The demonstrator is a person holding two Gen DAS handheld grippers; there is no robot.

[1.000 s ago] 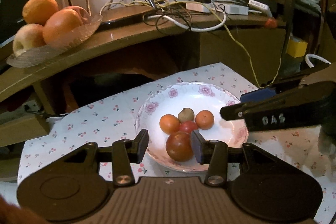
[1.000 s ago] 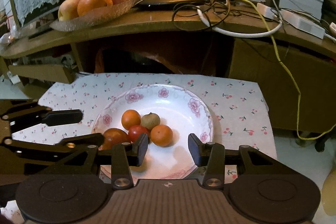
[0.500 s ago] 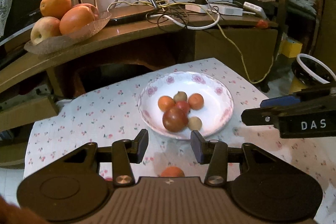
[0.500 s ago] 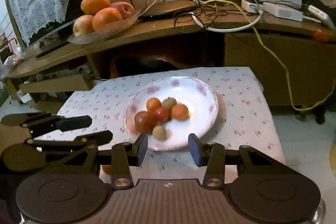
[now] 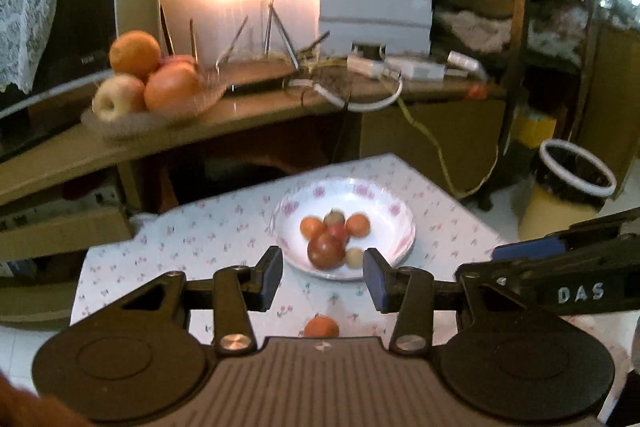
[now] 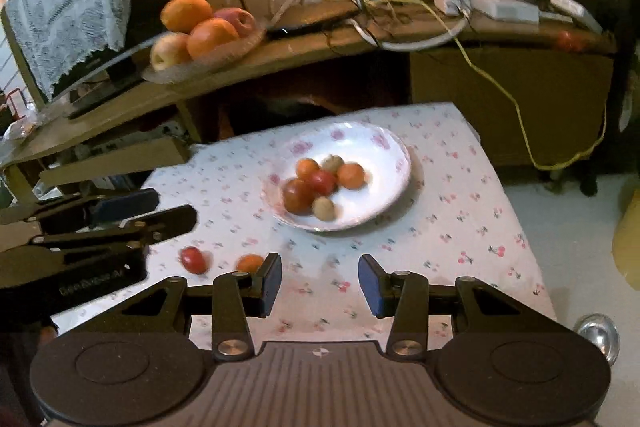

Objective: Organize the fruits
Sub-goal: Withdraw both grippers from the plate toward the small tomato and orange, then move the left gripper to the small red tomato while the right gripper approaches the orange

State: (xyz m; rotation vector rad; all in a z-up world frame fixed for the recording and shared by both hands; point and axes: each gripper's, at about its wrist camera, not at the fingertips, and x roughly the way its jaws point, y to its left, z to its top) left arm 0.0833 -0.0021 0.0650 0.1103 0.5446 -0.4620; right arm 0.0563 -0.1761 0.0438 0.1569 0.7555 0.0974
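Note:
A white floral plate (image 5: 394, 213) (image 6: 390, 147) on the cherry-print tablecloth (image 6: 460, 211) holds several small fruits: oranges, red ones, a dark red one (image 5: 326, 250) (image 6: 298, 195) and beige ones. Two loose fruits lie on the cloth near the front: a red one (image 6: 193, 259) and an orange one (image 6: 249, 262) (image 5: 321, 327). My left gripper (image 5: 323, 277) is open and empty, raised above and in front of the plate; it also shows in the right wrist view (image 6: 160, 211). My right gripper (image 6: 319, 285) is open and empty, above the cloth's front edge.
A glass dish of large oranges and apples (image 5: 150, 83) (image 6: 200, 31) sits on the wooden desk (image 5: 256, 115) behind, beside tangled cables and a router (image 6: 360, 7). A yellow bin (image 5: 568, 187) stands on the floor at right.
Both grippers have pulled back and up from the plate, which now looks smaller and farther. Both stay open. A beige fruit lies in the plate, and loose fruits on the cloth have come into view.

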